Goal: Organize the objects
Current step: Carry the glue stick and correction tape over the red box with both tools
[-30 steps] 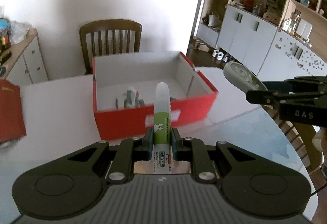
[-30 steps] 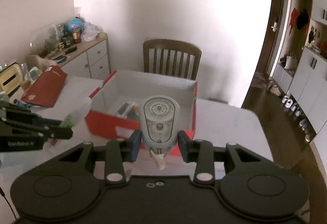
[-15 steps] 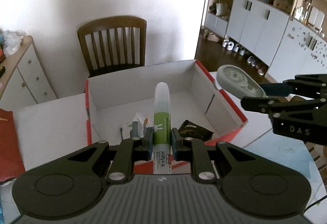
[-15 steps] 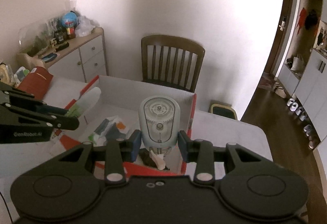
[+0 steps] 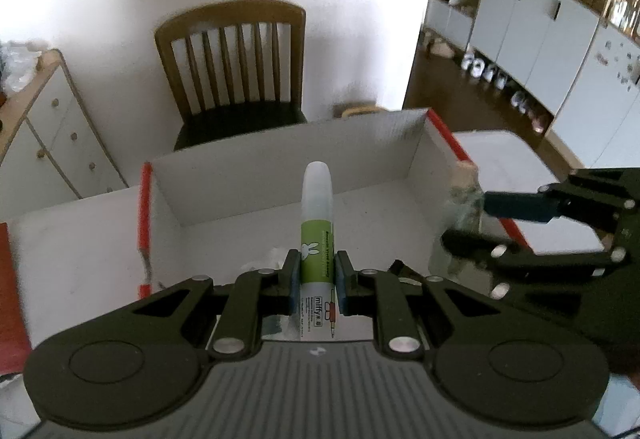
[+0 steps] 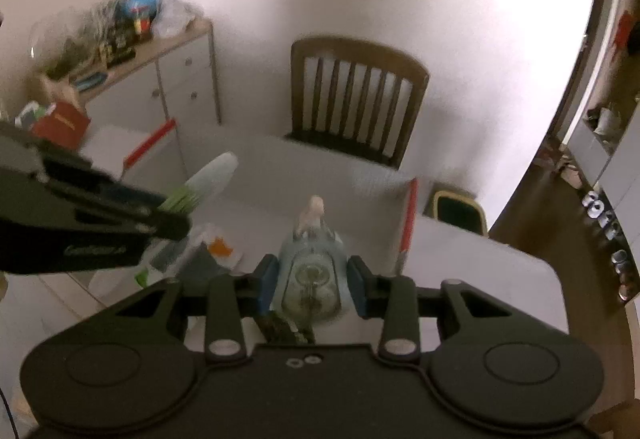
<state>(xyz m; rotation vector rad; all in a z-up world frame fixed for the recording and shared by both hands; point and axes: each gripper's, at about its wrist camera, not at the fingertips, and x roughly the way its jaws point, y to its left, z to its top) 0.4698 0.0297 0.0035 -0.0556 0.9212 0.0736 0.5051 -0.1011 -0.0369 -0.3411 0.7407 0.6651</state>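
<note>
My left tongs (image 5: 316,273) clamp a green-and-white glue stick (image 5: 317,235) (label reads "miffy") upright over the red box (image 5: 280,159) on the counter (image 5: 76,231). My right tongs (image 6: 312,285) clamp a pale blue correction-tape dispenser (image 6: 310,271) above the same box.

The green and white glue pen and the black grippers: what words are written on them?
"miffy": low on the green and white glue pen held in the left gripper.
Small print beside the pen's rabbit picture: too small to read.
Pale lettering on the left gripper's side, seen in the right wrist view: too blurred to read.
Clear blue correction tape dispenser in the right gripper: no words visible.
</note>
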